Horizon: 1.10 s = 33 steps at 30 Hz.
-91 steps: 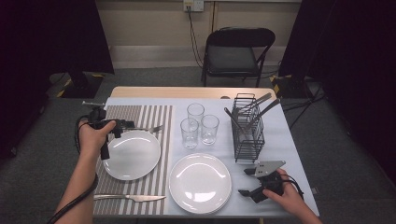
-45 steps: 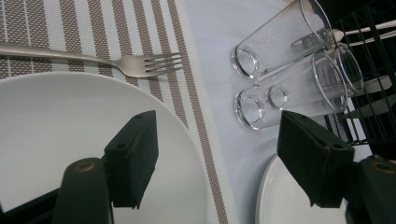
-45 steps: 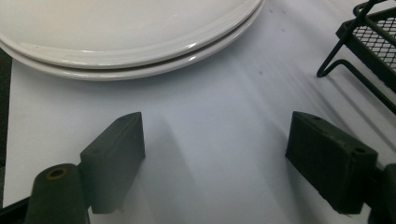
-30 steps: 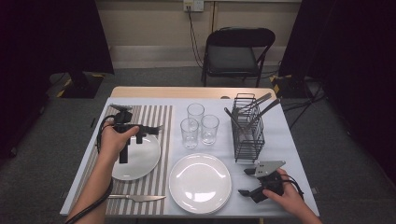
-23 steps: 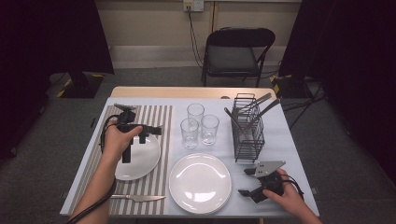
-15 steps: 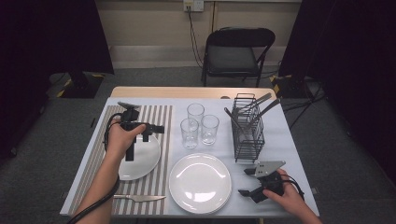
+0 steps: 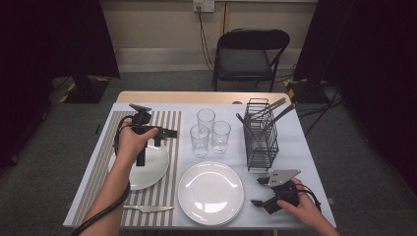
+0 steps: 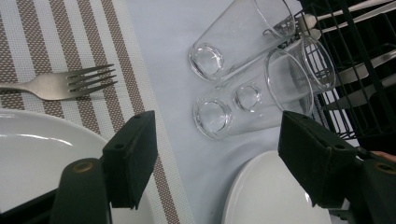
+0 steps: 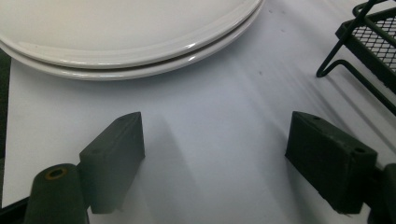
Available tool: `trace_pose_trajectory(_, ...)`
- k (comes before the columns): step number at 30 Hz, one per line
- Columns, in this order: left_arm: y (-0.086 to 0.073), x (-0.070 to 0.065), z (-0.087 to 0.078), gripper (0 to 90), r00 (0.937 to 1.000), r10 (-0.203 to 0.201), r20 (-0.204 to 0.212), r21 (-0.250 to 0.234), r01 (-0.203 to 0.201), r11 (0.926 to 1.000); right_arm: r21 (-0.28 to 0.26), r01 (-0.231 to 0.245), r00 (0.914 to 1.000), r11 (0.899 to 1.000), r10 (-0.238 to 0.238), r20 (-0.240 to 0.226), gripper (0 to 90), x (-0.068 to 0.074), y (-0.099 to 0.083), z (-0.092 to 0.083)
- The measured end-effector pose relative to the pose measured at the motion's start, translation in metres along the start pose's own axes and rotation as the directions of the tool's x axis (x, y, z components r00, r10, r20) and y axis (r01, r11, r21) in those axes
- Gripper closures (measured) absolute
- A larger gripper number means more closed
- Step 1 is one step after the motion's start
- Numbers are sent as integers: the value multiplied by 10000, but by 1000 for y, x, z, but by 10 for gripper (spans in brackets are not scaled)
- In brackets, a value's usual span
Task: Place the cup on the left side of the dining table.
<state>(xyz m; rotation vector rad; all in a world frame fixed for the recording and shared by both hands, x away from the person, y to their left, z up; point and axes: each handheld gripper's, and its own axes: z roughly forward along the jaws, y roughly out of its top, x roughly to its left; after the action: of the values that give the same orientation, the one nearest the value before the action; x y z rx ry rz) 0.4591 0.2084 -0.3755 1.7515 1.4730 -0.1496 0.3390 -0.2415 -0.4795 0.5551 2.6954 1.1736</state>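
My left gripper (image 7: 166,133) hovers open over the striped placemat (image 7: 172,123), above the far rim of a white plate (image 7: 147,169), its jaws pointing right at three clear glasses (image 7: 199,140). In the left gripper view the jaws (image 8: 219,154) stand wide with nothing between them. The glasses (image 8: 243,93) lie beyond them, and a fork (image 8: 60,84) rests on the mat past the plate (image 8: 37,154). My right gripper (image 7: 259,191) rests open on the white cloth at the front right, beside a stack of two white plates (image 7: 210,192). Its jaws (image 9: 215,154) are empty, facing the stack (image 9: 126,42).
A black wire rack (image 7: 260,135) holding cutlery stands right of the glasses, and its foot (image 9: 373,42) is close to my right gripper. A knife (image 7: 147,208) lies at the placemat's front edge. A folding chair (image 7: 251,54) stands behind the table.
My left hand has carried its open gripper from the placemat's back left to the right, over the plate and toward the glasses. The right hand has kept still.
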Motion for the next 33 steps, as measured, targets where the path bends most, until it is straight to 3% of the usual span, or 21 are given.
trace_pose_trajectory(9, 6, -5, 4, 282, 9999, 129, 14, -5, -129, 9999, -1, -6, 10000, 10000, 6, -20, 184, 0, 0, 0)
trace_pose_trajectory(12, 9, -7, 5, 281, 10000, -17, 39, -66, 17, 10000, -8, 1, 10000, 10000, -1, -13, 184, 0, 0, 0)
trace_pose_trajectory(15, 11, -8, 6, 280, 9999, 147, 33, -7, -147, 9999, -10, 1, 10000, 10000, -1, -12, 184, 0, 0, 0)
trace_pose_trajectory(29, 21, -15, 10, 278, 9998, 200, 27, -82, -200, 9998, -11, -3, 10000, 10000, 3, -17, 184, 0, 0, 0)
trace_pose_trajectory(31, 23, -15, 10, 276, 9993, 366, -58, 6, -366, 9993, -13, -1, 10000, 10000, 1, -17, 184, 0, 0, 0)
trace_pose_trajectory(33, 24, -17, 11, 277, 9997, 239, 43, -22, -239, 9997, -10, -4, 10000, 10000, 4, -21, 184, 0, 0, 0)
